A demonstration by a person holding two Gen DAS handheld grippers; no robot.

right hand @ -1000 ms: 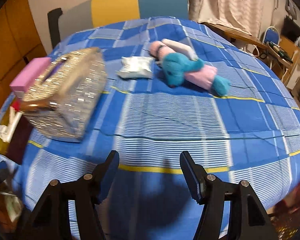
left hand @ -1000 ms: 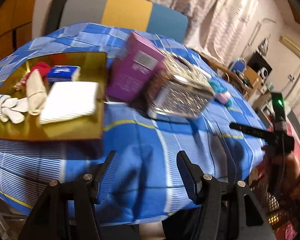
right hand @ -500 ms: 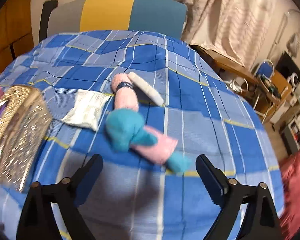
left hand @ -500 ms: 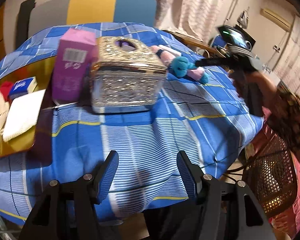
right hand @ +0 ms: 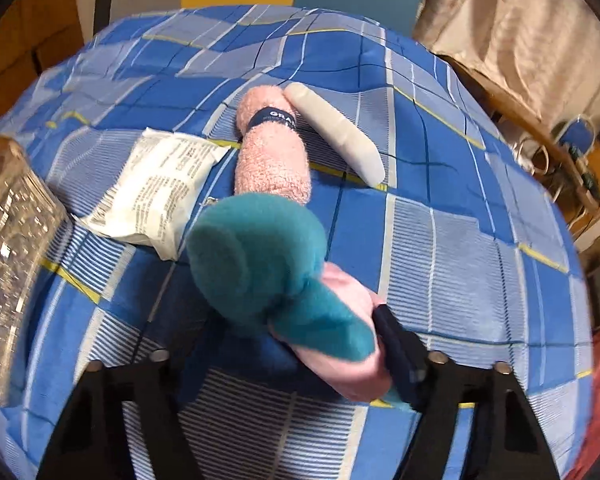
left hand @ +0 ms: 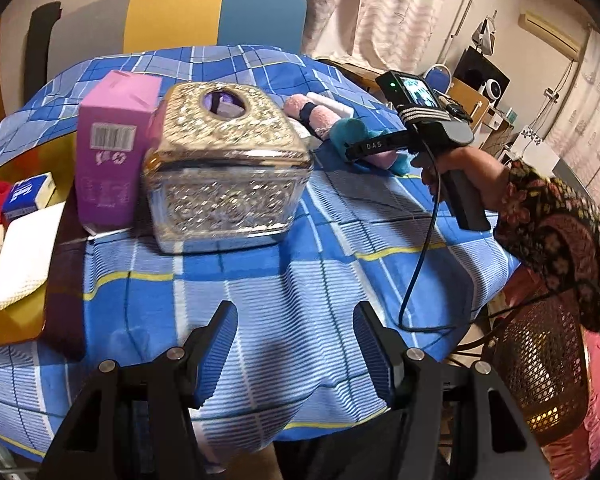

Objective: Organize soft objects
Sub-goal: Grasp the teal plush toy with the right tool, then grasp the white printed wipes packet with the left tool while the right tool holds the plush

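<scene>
A teal and pink plush toy (right hand: 260, 252) lies on the blue checked tablecloth (right hand: 460, 240), between the fingers of my right gripper (right hand: 296, 320). Its jaws are closing on the toy: the right pad (right hand: 396, 344) presses into the pink body, and the teal head hides the left pad. The left wrist view shows the same gripper (left hand: 352, 148) at the toy (left hand: 352, 130), held by a hand with a patterned sleeve (left hand: 552, 224). A rolled pink towel (right hand: 272, 156) with a dark band lies just beyond. My left gripper (left hand: 294, 320) hangs open and empty over the near cloth.
A glittery tissue box (left hand: 224, 172) and a pink carton (left hand: 112, 152) stand mid-table. A gold tray (left hand: 16, 320) at the left holds a white folded cloth (left hand: 24, 256), a blue pack (left hand: 28, 194) and socks. A white tube (right hand: 336, 132) and a white packet (right hand: 156, 184) lie near the towel.
My right gripper moved in over the plush toy, opened wide, then closed around it. The left view swung right, away from the tray and toward the tissue box.
</scene>
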